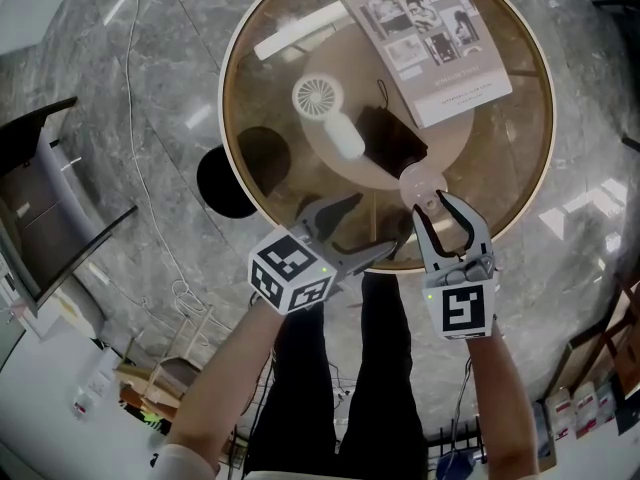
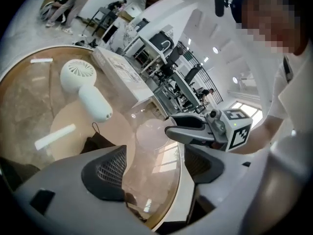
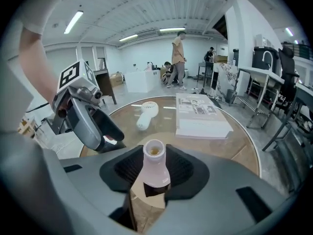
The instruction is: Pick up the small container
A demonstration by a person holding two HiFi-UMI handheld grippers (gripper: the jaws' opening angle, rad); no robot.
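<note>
The small container (image 3: 154, 166) is a pale pink bottle with an open neck. It stands upright on the round glass table (image 1: 532, 148) near its front edge. My right gripper (image 3: 154, 176) is shut on it, with a pad pressed against each side of its body. In the head view the small container (image 1: 417, 180) shows at the tips of the right gripper (image 1: 433, 204). My left gripper (image 1: 372, 225) stands open over the table's near rim, to the left of the container, with nothing between its fingers. The left gripper view shows the container (image 2: 152, 132) just beside the right gripper's fingers (image 2: 188, 130).
A white hand-held fan (image 1: 330, 114), a black pouch (image 1: 391, 136), a printed booklet (image 1: 420, 38) and a white stick (image 1: 300, 30) lie further back on the table. Below the glass is a dark round base (image 1: 224, 184). A person's legs stand at the table's front edge.
</note>
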